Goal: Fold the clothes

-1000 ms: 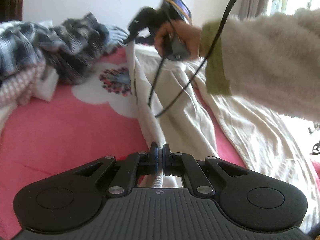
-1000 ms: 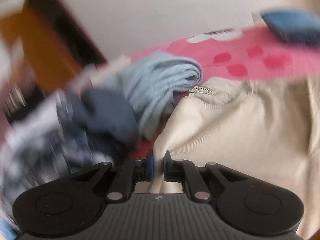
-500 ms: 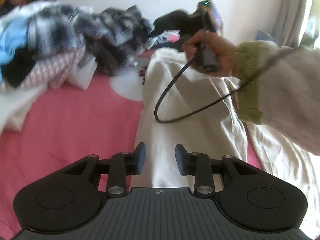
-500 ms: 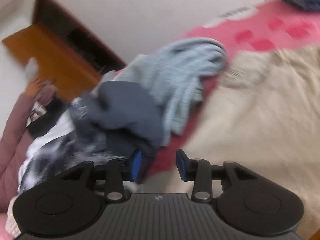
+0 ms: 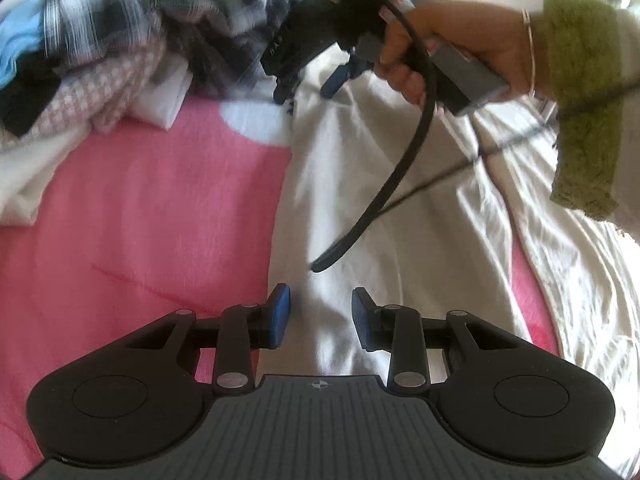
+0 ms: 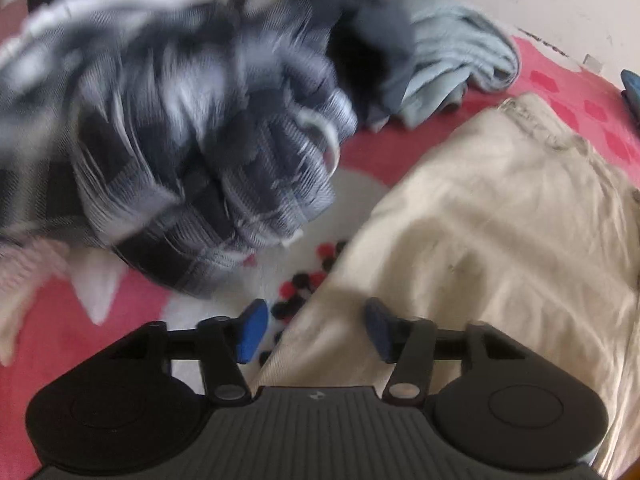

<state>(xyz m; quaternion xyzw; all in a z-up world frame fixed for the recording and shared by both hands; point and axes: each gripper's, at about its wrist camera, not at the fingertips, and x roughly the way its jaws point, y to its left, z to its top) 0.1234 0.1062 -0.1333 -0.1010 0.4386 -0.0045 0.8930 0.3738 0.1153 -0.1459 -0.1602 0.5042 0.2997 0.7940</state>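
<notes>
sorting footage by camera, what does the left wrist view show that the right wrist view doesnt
Only the left wrist view shows the person's hand holding the right gripper, a green-cuffed fleece sleeve, a black cable and the left gripper, open above the cloth.

Only the right wrist view shows a light blue garment by the wall and the cream garment's stitched hem. The right gripper's jaws have just been opening; nothing is held.

Both show the cream garment spread on the pink bedspread, and the plaid garment in the pile.

A home bedroom: pink flowered bedspread strewn with heaped clothes.
</notes>
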